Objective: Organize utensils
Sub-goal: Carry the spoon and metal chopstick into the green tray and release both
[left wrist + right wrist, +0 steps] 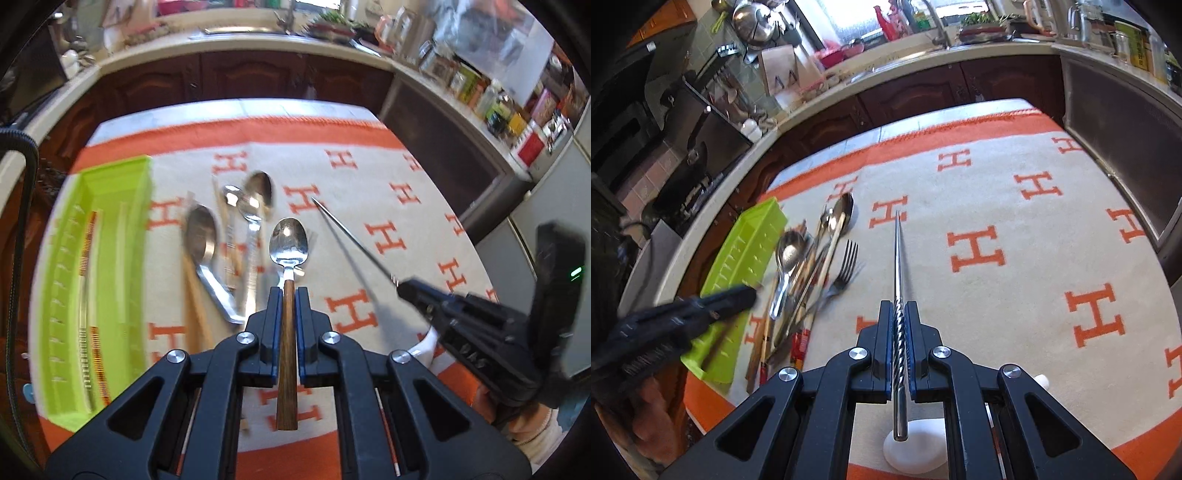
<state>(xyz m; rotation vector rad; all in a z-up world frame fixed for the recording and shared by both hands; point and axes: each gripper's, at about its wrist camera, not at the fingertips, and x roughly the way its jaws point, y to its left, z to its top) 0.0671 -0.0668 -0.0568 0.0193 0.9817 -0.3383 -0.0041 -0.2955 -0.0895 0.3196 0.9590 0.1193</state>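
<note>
My left gripper (288, 291) is shut on a wooden-handled spoon (288, 243), held above the cloth with its bowl pointing away. My right gripper (898, 308) is shut on a metal chopstick (898, 258) with a twisted grip; it also shows in the left wrist view (351, 240), at the right. A pile of spoons (236, 218), a fork (846, 266) and chopsticks lies on the cloth left of centre. A lime green utensil tray (114, 229) stands at the left table edge with chopsticks (88, 295) in it. The left gripper (738, 295) hovers by the tray in the right wrist view.
An orange and cream cloth with H letters (997, 206) covers the table. A white oval rest (916, 450) lies under my right gripper. Dark cabinets and a crowded counter (923, 62) run behind the table.
</note>
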